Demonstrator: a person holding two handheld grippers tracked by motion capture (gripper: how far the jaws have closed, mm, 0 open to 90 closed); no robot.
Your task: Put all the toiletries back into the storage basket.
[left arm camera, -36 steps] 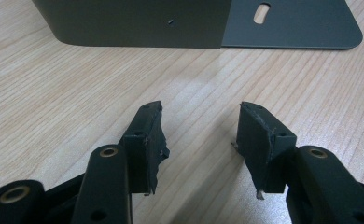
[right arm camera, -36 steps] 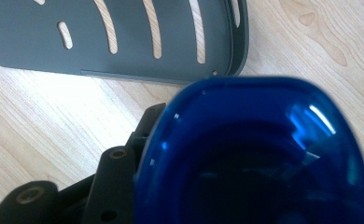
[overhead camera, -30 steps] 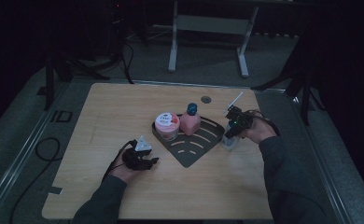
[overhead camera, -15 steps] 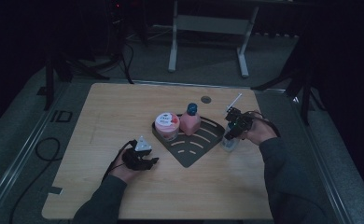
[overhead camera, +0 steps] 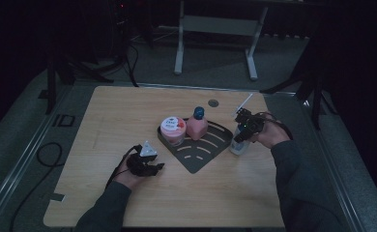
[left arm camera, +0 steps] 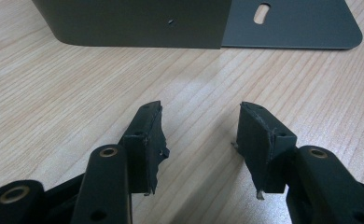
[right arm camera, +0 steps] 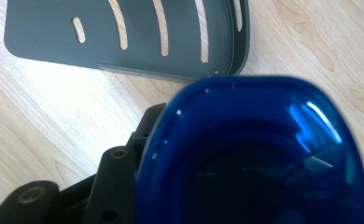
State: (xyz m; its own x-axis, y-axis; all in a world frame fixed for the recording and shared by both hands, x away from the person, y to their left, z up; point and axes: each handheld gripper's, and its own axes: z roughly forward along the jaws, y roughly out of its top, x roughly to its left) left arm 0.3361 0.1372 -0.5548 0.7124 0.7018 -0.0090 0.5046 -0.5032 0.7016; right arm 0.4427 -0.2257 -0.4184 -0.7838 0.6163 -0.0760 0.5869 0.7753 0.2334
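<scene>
Right tongs grip a blue-capped bottle standing upright on the tabletop, just beside the right edge of the dark slotted tray; tray lies to the bottle's left. Left tongs rest half open and empty, on the tray's far side.

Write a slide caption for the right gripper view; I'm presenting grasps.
Right gripper shut on a blue-capped bottle beside the slotted grey tray on the wood table.

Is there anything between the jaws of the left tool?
No, in the left gripper view the left tool has its jaws apart over the bare wooden table, with nothing between them.
</scene>
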